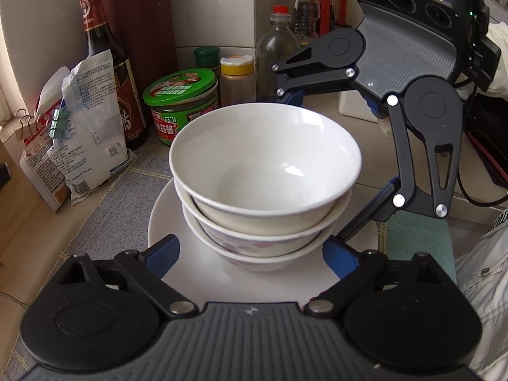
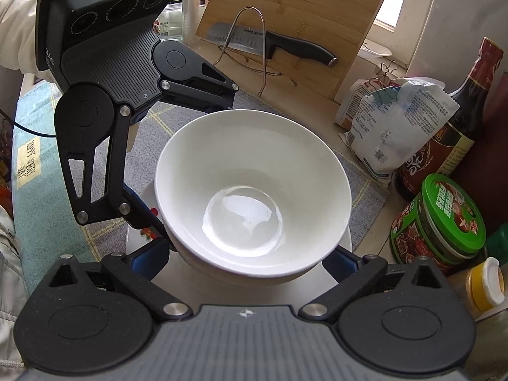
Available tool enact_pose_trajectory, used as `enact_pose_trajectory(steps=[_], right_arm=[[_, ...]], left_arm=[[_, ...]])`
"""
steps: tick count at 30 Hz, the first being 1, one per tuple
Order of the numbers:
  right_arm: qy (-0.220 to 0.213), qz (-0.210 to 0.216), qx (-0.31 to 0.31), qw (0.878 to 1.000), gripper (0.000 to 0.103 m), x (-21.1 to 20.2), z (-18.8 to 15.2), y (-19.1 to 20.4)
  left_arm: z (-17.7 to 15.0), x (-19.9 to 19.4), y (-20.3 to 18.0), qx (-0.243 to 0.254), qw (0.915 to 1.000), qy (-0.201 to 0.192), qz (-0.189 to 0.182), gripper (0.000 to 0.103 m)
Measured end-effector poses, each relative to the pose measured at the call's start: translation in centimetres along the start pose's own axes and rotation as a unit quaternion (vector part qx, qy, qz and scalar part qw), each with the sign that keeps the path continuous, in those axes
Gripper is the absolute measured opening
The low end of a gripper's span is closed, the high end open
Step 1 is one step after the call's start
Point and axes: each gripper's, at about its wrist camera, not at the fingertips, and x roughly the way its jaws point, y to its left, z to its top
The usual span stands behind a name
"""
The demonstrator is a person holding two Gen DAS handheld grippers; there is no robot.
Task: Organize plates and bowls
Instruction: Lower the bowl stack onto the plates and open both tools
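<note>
Three bowls are nested in a stack on a white plate (image 1: 165, 222), which lies on a grey checked mat (image 1: 127, 190). The top bowl (image 1: 265, 158) (image 2: 250, 190) is plain white and empty; the bottom bowl (image 1: 254, 250) has a pink flower pattern. My left gripper (image 1: 250, 257) (image 2: 197, 173) is open, its blue fingers (image 1: 162, 254) low on either side of the stack, not pressing it. From the opposite side my right gripper (image 2: 246, 258) (image 1: 316, 165) is open too and straddles the stack, its fingers (image 2: 152, 257) clear of the bowls.
Behind the stack stand a soy sauce bottle (image 1: 104, 63), a green-lidded jar (image 1: 181, 108), a yellow-capped spice jar (image 1: 238, 79), clipped bags (image 1: 79, 133) and a knife block (image 1: 139, 31). A cutting board (image 2: 295, 25) with a knife (image 2: 273, 44) leans on a wire rack. A teal cloth (image 2: 35, 158) borders the mat.
</note>
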Motion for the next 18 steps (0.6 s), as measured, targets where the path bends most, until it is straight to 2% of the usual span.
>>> enact_pose_trajectory(steps=[4, 6, 10, 14, 16, 18], right_arm=[[-0.002, -0.005, 0.005, 1.000, 0.103, -0.3, -0.1, 0.2], [0.000, -0.019, 0.009, 1.000, 0.103, -0.5, -0.1, 0.4], [0.008, -0.055, 0.041, 0.998, 0.103, -0.8, -0.3, 0.9], [0.008, -0.105, 0.111, 0.988, 0.103, -1.6, -0.6, 2.3], [0.008, -0.130, 0.141, 0.981, 0.103, -2.0, -0.7, 3.3], [0.006, -0.167, 0.189, 0.968, 0.103, -2.7, -0.8, 4.7]], left_arm=[[-0.5, -1.0, -0.9, -0.021, 0.9988, -0.010, 0.042, 0.099], [-1.0, -2.0, -1.7, -0.032, 0.9964, -0.023, 0.074, 0.099], [-1.7, -3.9, -3.0, -0.064, 0.9900, -0.053, 0.113, 0.102], [-2.5, -5.6, -4.7, -0.089, 0.9777, -0.090, 0.168, 0.102], [-2.7, -6.1, -5.4, -0.096, 0.9729, -0.092, 0.189, 0.102], [-3.0, -7.2, -6.2, -0.114, 0.9649, -0.102, 0.213, 0.102]])
